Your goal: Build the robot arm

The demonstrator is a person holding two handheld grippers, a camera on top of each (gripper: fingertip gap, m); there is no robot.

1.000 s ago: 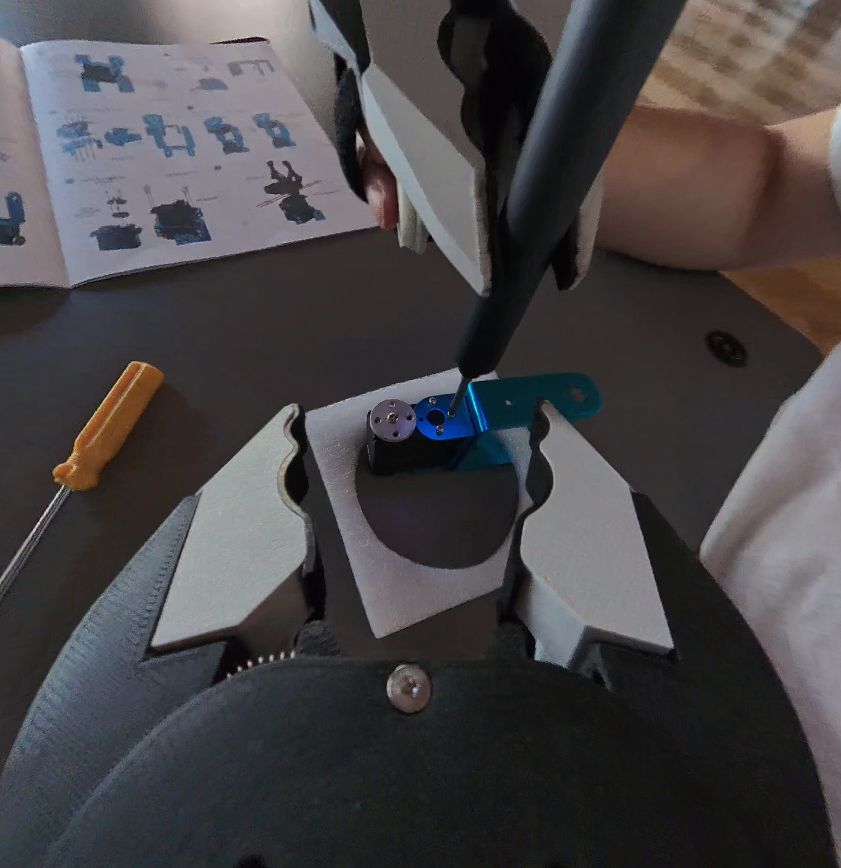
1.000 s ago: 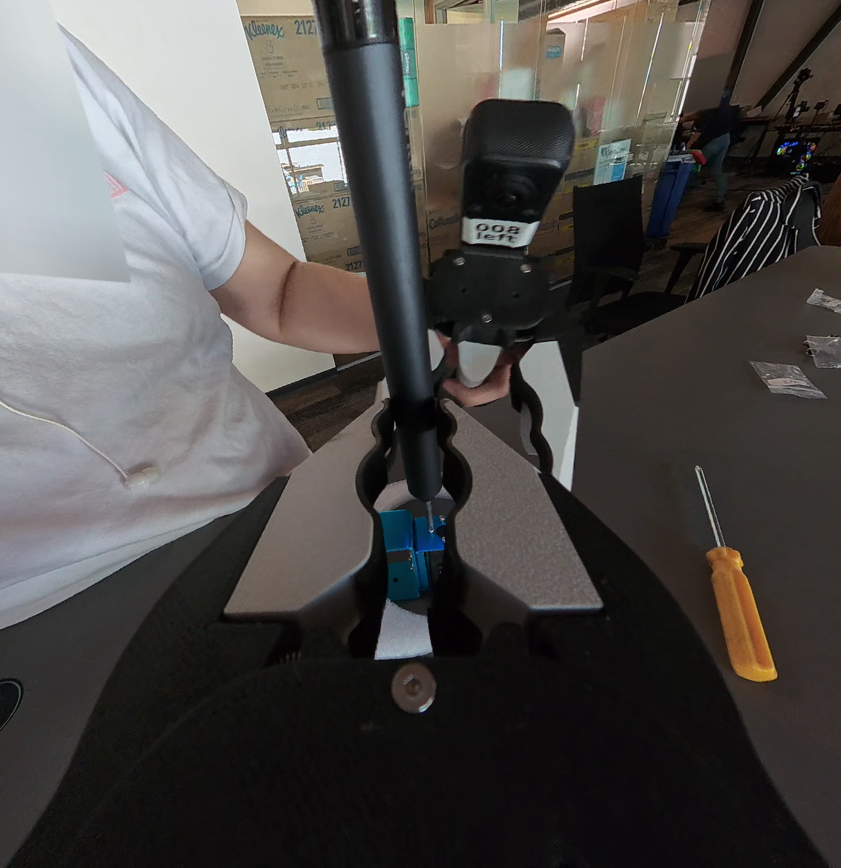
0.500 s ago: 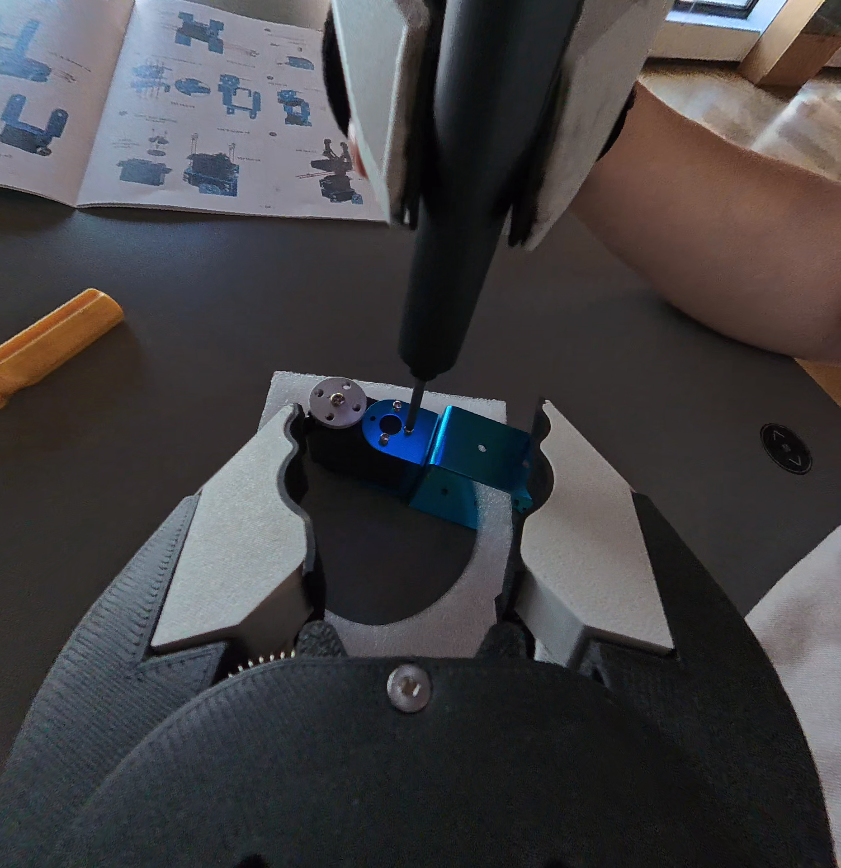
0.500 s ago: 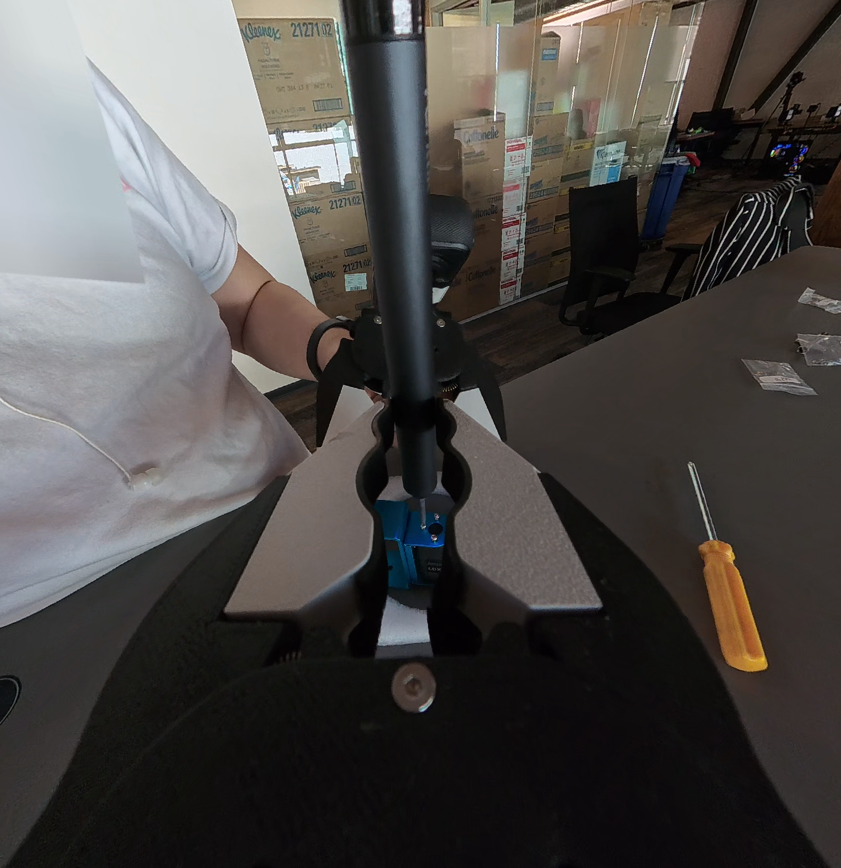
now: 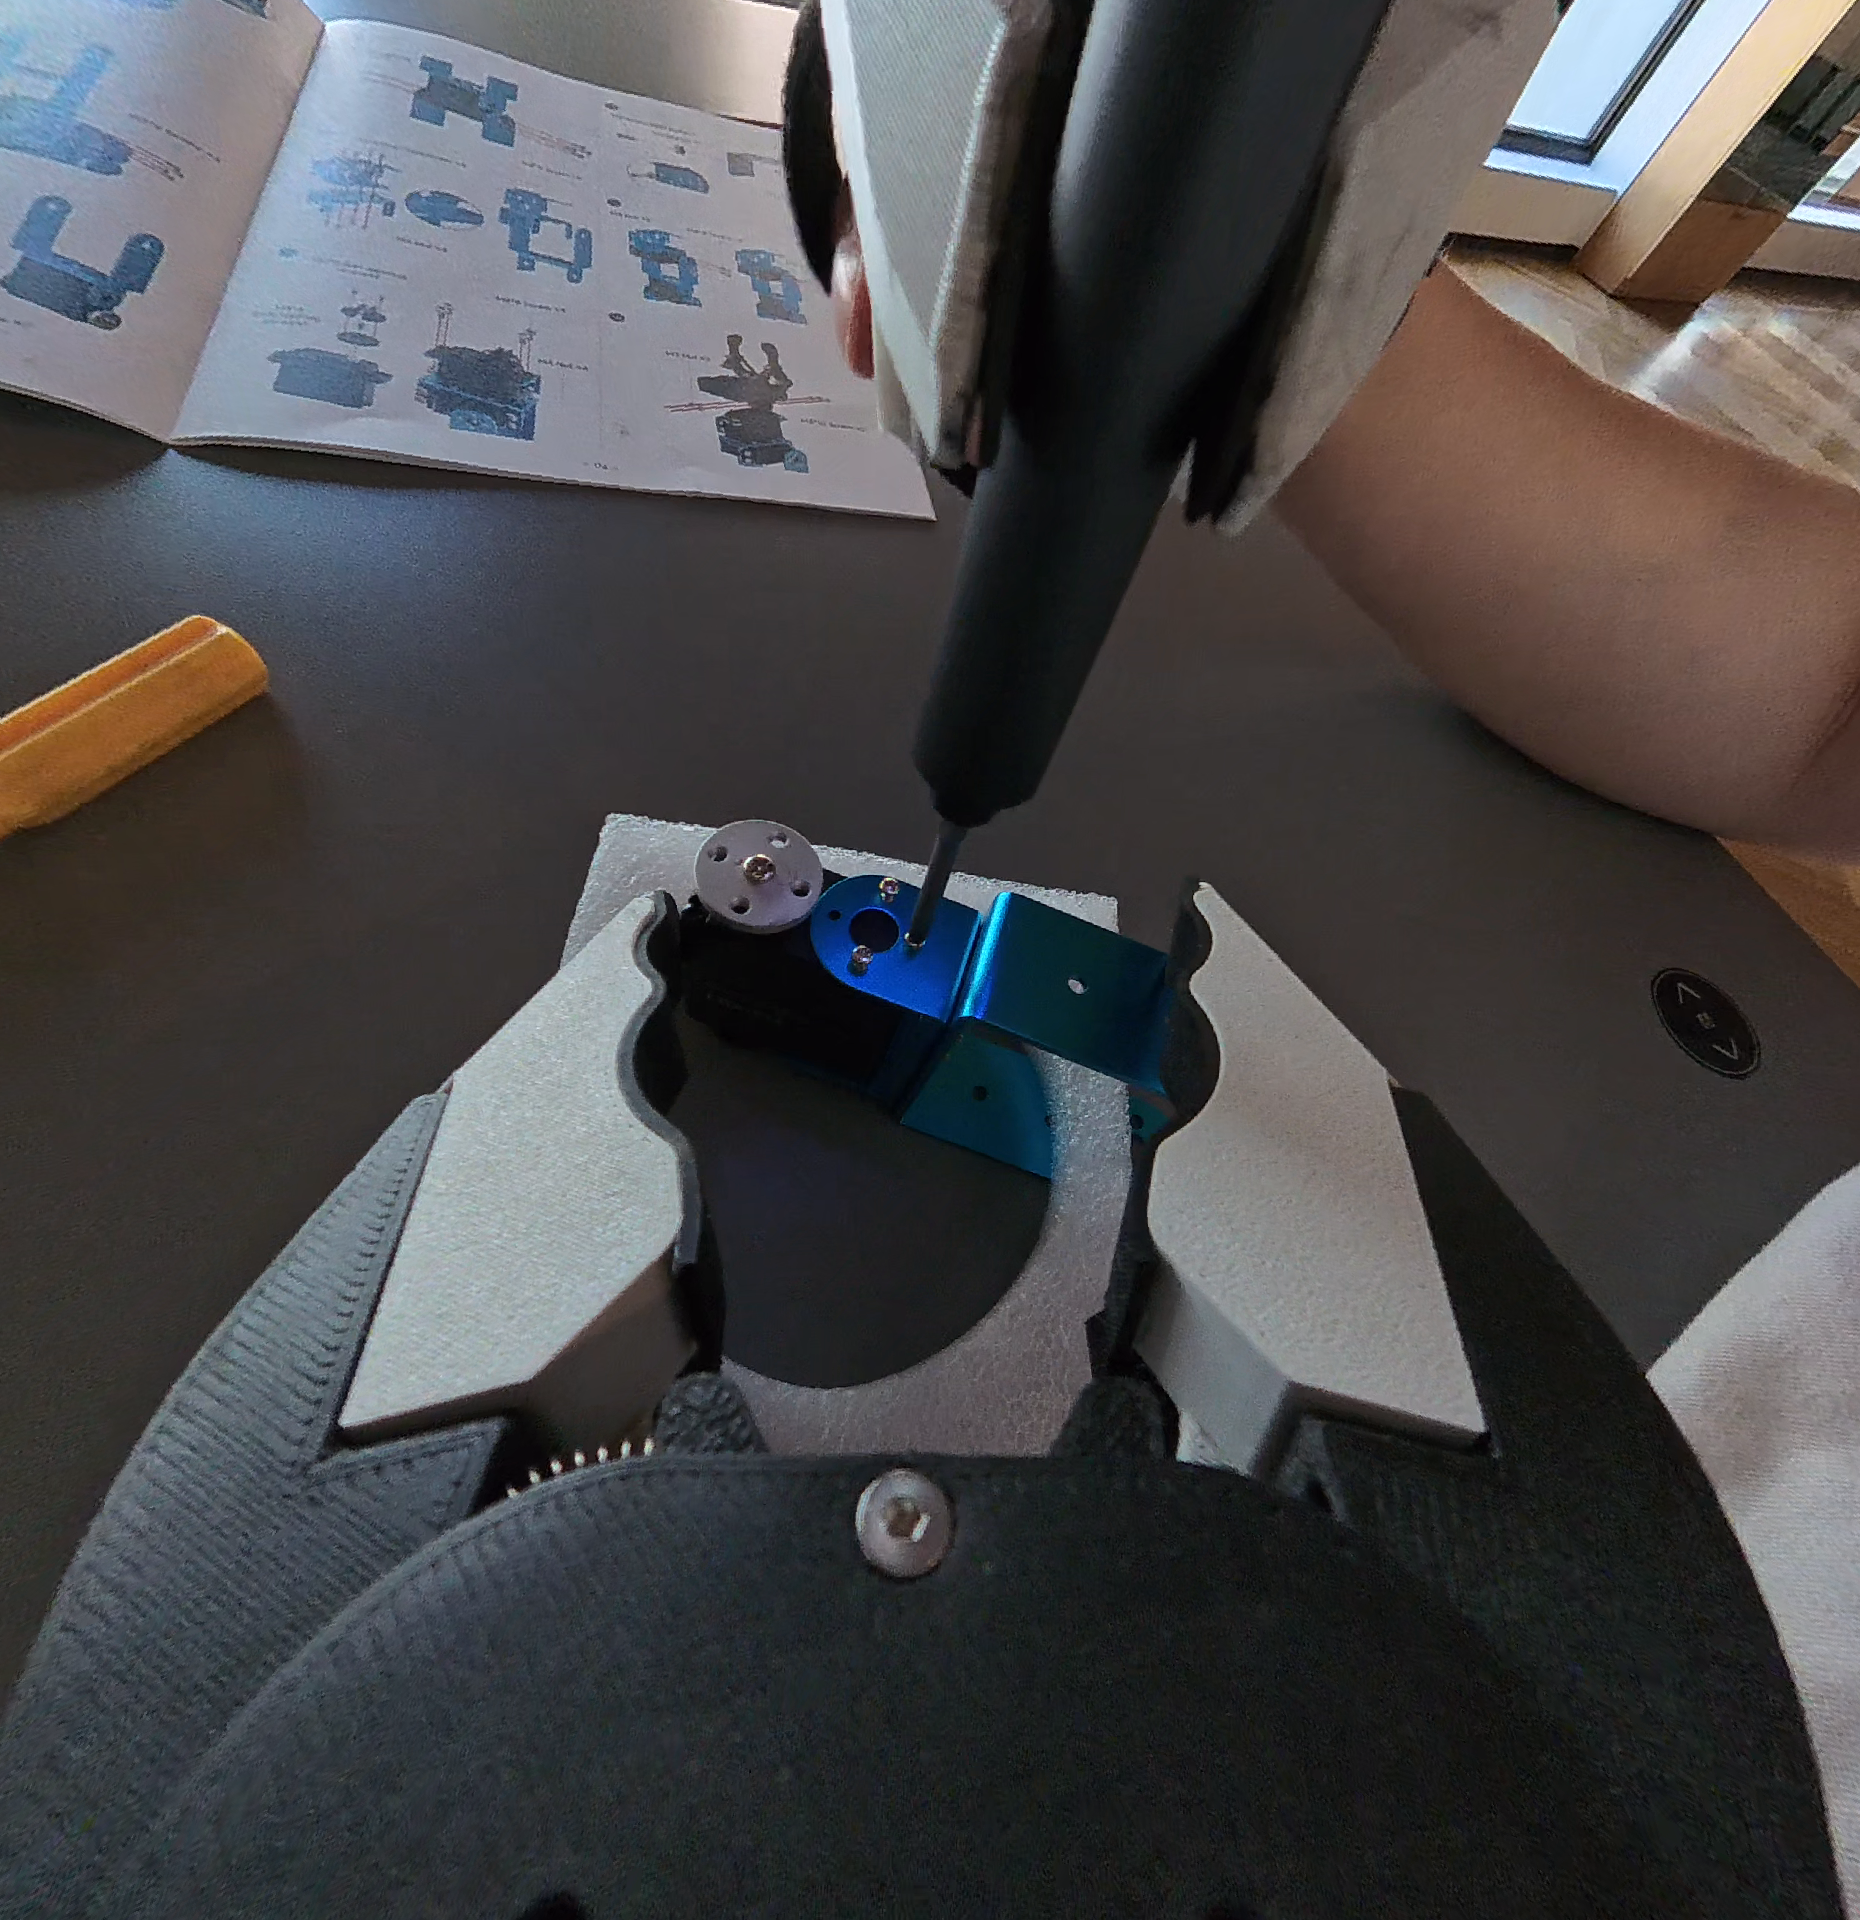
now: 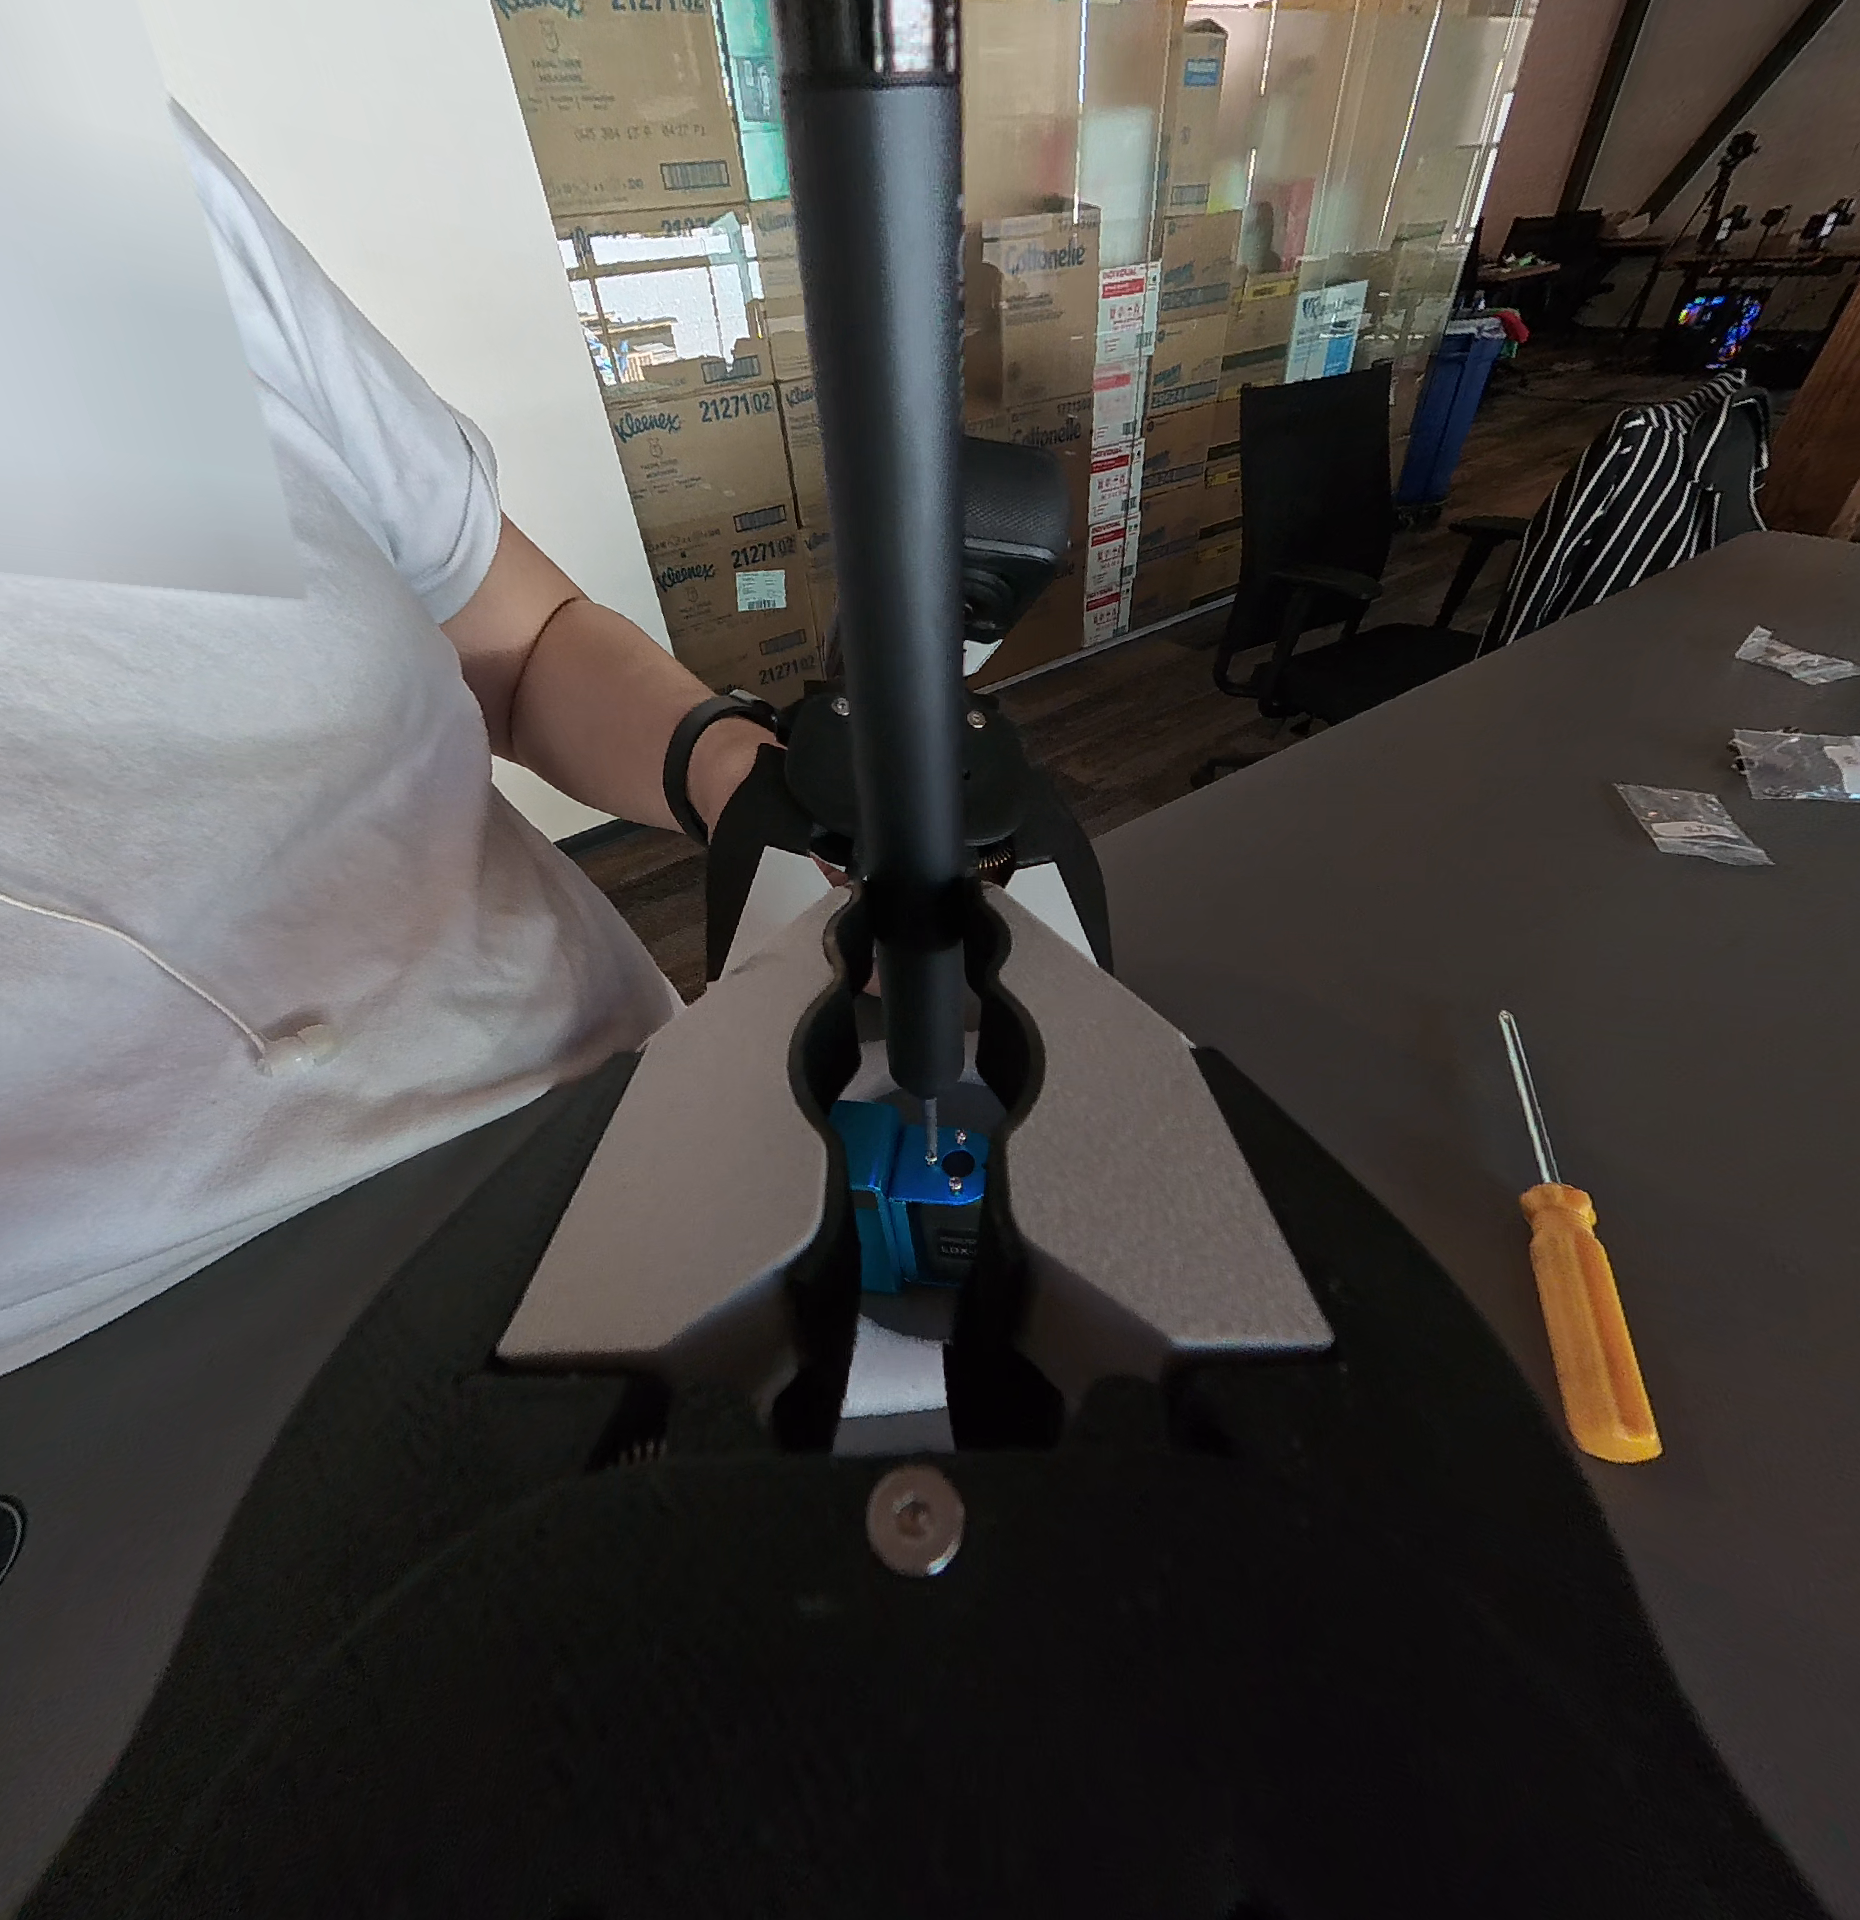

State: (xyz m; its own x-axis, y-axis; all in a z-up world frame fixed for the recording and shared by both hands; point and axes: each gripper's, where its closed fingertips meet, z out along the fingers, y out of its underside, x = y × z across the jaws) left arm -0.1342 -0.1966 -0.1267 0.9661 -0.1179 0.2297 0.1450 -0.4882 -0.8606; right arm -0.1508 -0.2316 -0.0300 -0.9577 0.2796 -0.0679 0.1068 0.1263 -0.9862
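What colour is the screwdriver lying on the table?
The screwdriver has an orange-yellow handle and a thin silver shaft, clearest in the right wrist view.

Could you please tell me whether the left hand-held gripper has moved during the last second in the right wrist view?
Yes. Judged against the stacked cardboard boxes behind it, the left hand-held gripper has dropped clearly lower.

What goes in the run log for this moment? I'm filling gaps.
left gripper: shut on servo-and-bracket assembly | right gripper: shut on black driver | bit tip on bracket screw | orange screwdriver idle on table
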